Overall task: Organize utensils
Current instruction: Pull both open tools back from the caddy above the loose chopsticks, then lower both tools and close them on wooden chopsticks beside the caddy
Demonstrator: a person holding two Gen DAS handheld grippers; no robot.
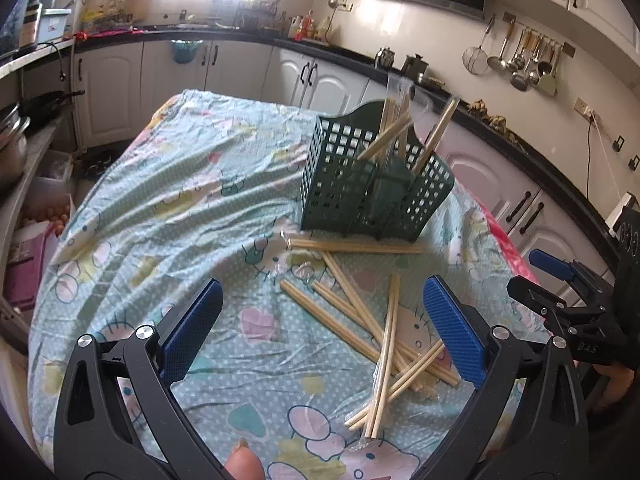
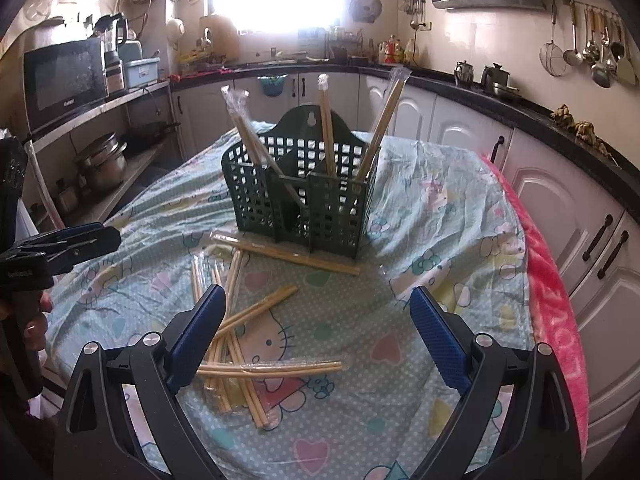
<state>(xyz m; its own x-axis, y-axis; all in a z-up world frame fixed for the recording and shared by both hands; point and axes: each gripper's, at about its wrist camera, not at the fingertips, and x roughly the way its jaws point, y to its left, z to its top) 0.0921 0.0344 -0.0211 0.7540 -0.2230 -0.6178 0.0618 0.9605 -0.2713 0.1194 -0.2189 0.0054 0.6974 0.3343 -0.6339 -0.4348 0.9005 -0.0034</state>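
Each view looks forward along its own pair of blue-padded fingers, angled down over the cloth-covered bench (image 1: pixel 192 184) from above its near edge. The left wrist camera sits to the left and faces right of centre, so the green basket (image 1: pixel 360 184) lies in the upper right of its picture. The right wrist camera faces the basket (image 2: pixel 304 196) nearly head-on, toward the window. Both stand near the scattered chopsticks (image 1: pixel 384 344), which lie just beyond the fingers. Shared ground: basket, chopsticks (image 2: pixel 240 364), cloth, and the far kitchen counter. Each also catches the other gripper at its edge: the right gripper (image 1: pixel 560 292) and the left gripper (image 2: pixel 64 248).
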